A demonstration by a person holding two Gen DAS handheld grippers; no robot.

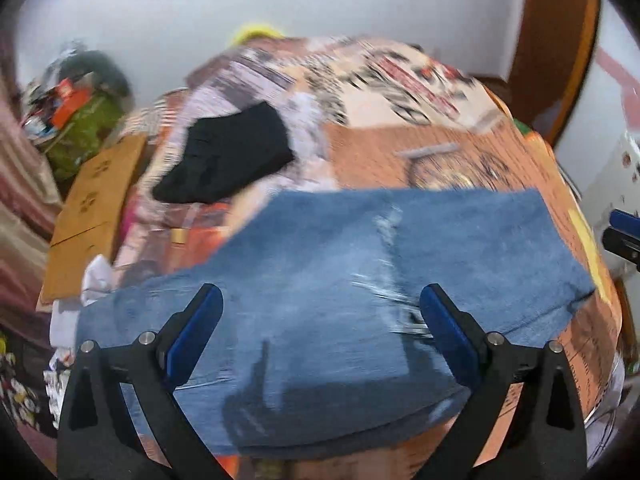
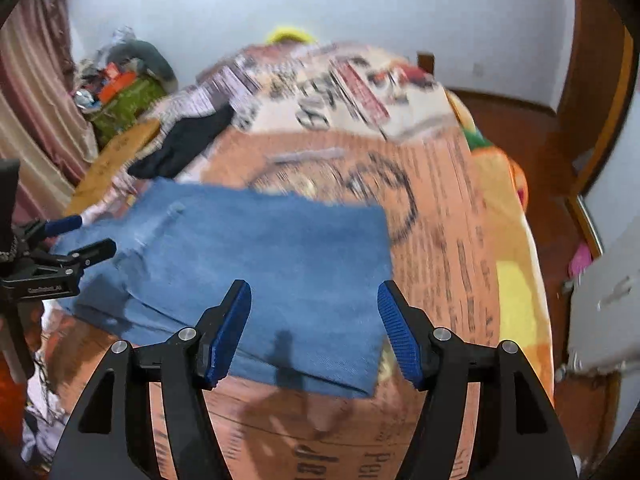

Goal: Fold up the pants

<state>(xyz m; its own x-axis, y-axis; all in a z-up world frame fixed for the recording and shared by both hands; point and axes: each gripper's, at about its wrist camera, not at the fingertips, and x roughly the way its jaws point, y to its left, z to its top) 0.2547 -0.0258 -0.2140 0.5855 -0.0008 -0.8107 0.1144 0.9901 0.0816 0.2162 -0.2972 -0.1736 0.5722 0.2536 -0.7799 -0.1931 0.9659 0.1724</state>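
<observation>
Blue jeans [image 1: 460, 232] lie folded in a rough rectangle on a patterned orange bedspread [image 1: 400, 152]. My left gripper [image 1: 320, 290] hovers above them, open wide, with nothing between its blue pads. In the right wrist view the jeans [image 2: 260, 240] lie left of centre, their folded edge toward the camera. My right gripper [image 2: 313, 284] hangs open over their near right corner and holds nothing. The left gripper [image 2: 86, 236] shows at the left edge of that view, above the jeans' left side. Both views are blurred by motion.
A folded black garment [image 1: 236, 156] lies on the bed behind the jeans. Flat cardboard [image 1: 92, 208] and a green bag [image 1: 88, 128] of clutter stand left of the bed. A wooden door [image 1: 552, 40] and white furniture [image 2: 600, 312] are on the right.
</observation>
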